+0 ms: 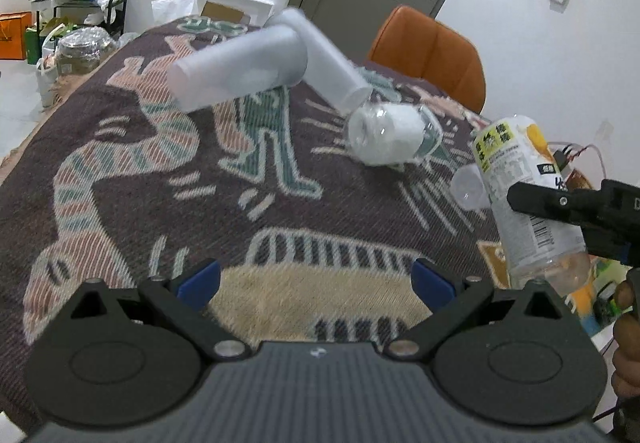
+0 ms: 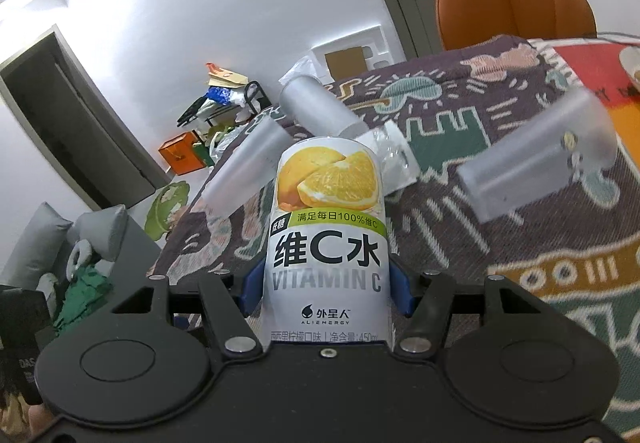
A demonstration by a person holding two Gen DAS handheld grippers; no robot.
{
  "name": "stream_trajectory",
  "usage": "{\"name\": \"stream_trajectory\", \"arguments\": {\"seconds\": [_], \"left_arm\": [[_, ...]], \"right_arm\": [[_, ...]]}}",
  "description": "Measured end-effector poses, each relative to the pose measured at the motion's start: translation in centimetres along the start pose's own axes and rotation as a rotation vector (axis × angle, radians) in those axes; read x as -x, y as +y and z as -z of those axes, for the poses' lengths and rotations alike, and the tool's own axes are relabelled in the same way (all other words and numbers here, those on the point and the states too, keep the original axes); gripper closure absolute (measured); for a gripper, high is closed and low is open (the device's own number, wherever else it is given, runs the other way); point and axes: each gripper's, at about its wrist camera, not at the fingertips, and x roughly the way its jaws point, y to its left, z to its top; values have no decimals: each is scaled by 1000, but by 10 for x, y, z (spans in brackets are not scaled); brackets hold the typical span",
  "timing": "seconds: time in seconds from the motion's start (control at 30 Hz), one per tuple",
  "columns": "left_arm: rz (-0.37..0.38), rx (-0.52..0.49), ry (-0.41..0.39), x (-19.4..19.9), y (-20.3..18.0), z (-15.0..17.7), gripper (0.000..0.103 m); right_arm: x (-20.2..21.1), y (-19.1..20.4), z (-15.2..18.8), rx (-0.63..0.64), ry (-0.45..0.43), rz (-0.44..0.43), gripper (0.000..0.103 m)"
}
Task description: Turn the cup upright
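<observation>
My right gripper (image 2: 326, 281) is shut on a vitamin C drink bottle (image 2: 326, 243) with an orange-slice label and holds it above the patterned cloth; the bottle also shows in the left wrist view (image 1: 528, 203). Two frosted white cups (image 1: 240, 71) (image 1: 324, 59) lie on their sides on the cloth. A clear cup with white paper inside (image 1: 394, 139) lies on its side beside them. My left gripper (image 1: 316, 279) is open and empty, low over the cloth in front of the cups.
An orange chair (image 1: 432, 51) stands behind the table. A patterned woven cloth (image 1: 140, 163) covers the table. A cluttered rack and bags (image 1: 76, 15) stand at the far left. A frosted cup (image 2: 532, 171) lies at the right in the right wrist view.
</observation>
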Motion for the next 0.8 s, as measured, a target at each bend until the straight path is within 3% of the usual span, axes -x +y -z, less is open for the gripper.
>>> {"name": "stream_trajectory", "arguments": {"seconds": [0.5, 0.67, 0.8], "left_arm": [[-47, -47, 47, 0, 7, 5, 2], [-44, -42, 31, 2, 6, 2, 2], [-36, -37, 28, 2, 3, -3, 2]], "right_arm": [[-42, -2, 40, -62, 42, -1, 43], [-50, -9, 46, -66, 65, 8, 32], [-31, -10, 44, -57, 20, -3, 19]]}}
